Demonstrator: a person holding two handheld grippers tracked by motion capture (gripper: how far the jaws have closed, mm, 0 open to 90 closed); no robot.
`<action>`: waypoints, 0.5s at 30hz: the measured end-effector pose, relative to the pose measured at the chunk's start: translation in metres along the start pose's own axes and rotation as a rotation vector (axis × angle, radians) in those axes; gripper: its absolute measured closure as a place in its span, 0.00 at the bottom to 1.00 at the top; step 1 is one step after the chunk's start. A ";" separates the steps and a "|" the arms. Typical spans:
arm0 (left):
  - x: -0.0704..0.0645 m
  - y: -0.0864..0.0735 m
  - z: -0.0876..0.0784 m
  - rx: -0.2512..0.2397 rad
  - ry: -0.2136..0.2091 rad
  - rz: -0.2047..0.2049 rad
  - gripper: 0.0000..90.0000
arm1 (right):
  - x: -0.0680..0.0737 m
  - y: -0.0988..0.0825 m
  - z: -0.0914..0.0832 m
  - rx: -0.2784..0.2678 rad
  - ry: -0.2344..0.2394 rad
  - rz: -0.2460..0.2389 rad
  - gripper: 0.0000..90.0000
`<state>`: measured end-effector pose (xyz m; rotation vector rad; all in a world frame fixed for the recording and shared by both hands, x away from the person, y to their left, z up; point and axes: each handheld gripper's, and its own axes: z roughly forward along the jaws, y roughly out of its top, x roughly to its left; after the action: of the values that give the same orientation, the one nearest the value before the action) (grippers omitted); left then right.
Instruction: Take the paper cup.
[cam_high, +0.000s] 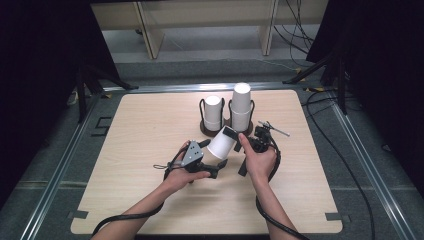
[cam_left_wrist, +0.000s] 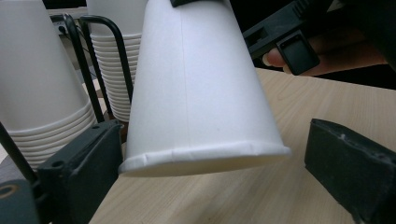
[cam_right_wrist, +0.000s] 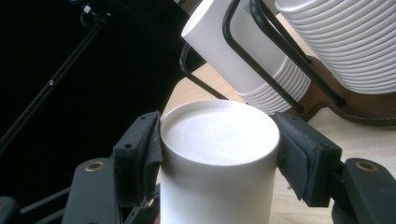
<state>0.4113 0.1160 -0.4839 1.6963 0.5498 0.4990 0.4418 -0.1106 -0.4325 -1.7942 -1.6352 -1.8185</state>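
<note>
High view: the right tongs (cam_high: 239, 141) are gripping a paper cup (cam_high: 223, 142) by its base end, its long axis tilting down-left toward the left tongs (cam_high: 216, 165), above the desk (cam_high: 150, 125).

Left gripper view: the cup's rim (cam_left_wrist: 205, 156) is sitting between wide jaws, untouched.

Right gripper view: the pads (cam_right_wrist: 145, 149) are pressing on the cup's base (cam_right_wrist: 219, 133).

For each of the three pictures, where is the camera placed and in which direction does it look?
High view: above the person's side, looking forward and down on the table; both forearms, left gripper and right gripper show.
Left gripper view: rides the left gripper, looking between its open jaws at the paper cup.
Right gripper view: rides the right gripper, its jaws clamped on the cup's closed end.
Shared: all three show the held cup and the cup stacks in the wire rack.
</note>
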 end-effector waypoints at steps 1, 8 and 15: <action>0.000 0.000 0.001 -0.002 0.001 -0.007 0.08 | 0.000 0.000 0.000 -0.003 -0.001 0.002 0.39; 0.002 0.001 0.003 0.009 0.010 -0.008 0.12 | 0.000 0.001 0.000 -0.007 0.018 -0.001 0.39; 0.003 0.003 0.003 0.013 0.010 -0.008 0.17 | 0.000 0.001 -0.001 -0.008 0.006 0.008 0.39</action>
<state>0.4158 0.1145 -0.4820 1.7040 0.5675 0.4996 0.4417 -0.1118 -0.4316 -1.7938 -1.6190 -1.8274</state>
